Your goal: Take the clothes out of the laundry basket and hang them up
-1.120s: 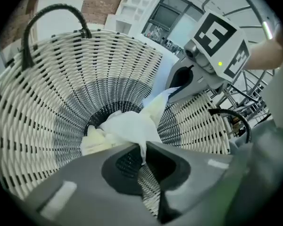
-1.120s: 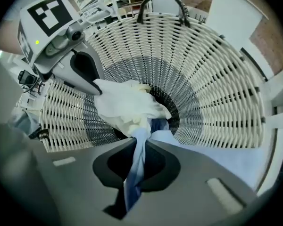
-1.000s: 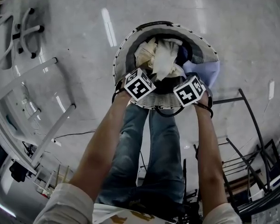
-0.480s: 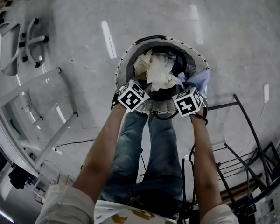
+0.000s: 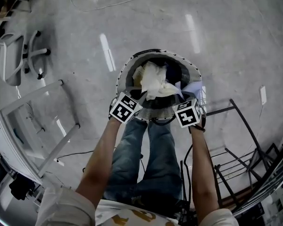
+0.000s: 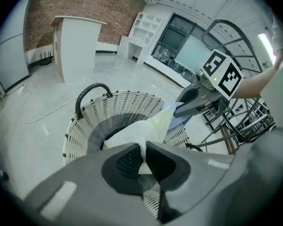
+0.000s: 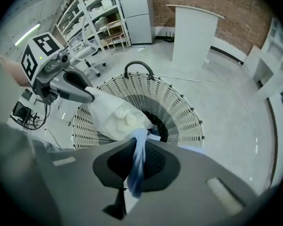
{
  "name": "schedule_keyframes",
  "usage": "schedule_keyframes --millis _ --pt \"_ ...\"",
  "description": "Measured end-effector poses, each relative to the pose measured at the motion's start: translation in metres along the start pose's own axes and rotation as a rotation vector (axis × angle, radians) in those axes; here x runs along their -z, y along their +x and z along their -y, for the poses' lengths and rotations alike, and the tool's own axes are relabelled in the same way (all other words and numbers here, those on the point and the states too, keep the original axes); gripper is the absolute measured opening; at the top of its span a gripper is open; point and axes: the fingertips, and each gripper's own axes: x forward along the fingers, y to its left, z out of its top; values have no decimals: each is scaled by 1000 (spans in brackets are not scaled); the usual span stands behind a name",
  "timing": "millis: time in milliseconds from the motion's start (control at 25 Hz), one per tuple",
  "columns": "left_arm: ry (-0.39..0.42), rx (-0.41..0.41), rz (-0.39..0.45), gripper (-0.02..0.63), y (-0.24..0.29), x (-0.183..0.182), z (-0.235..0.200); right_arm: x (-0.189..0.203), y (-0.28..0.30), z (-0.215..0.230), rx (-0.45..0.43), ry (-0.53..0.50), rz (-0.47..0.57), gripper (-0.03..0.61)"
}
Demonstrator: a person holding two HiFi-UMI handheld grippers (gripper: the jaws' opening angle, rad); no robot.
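A white woven laundry basket [image 5: 127, 69] with a dark lining stands on the floor in front of the person's legs. A cream garment [image 5: 154, 80] rises out of it, stretched between the grippers. My left gripper [image 5: 136, 101] is shut on the cream garment's edge [image 6: 140, 134], over the basket's near rim [image 6: 87, 135]. My right gripper [image 5: 178, 102] is shut on a light blue cloth [image 7: 138, 150] that hangs through its jaws. That blue cloth [image 5: 194, 88] drapes over the basket's right rim [image 7: 181, 108]. The cream garment [image 7: 114, 117] runs up to the left gripper [image 7: 87, 97].
A white tubular frame [image 5: 52, 135] lies left of the legs and an office chair [image 5: 20, 55] stands at far left. Black metal racks [image 5: 245, 145] stand at right. A cable [image 5: 113, 3] loops on the far floor. A white lectern [image 7: 194, 32] stands beyond the basket.
Both grippers have risen and drawn back from the basket. The cream garment has come up out of the heap and now stretches between them.
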Motion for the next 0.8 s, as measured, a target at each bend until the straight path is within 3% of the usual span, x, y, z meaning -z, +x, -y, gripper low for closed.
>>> schedule_keyframes --millis 240,800 --pt "-49 10 72 21 -31 -15 4 -7 -32 3 29 75 71 35" --pt "9 18 154 21 -94 -63 19 -20 -104 4 100 135 190 35"
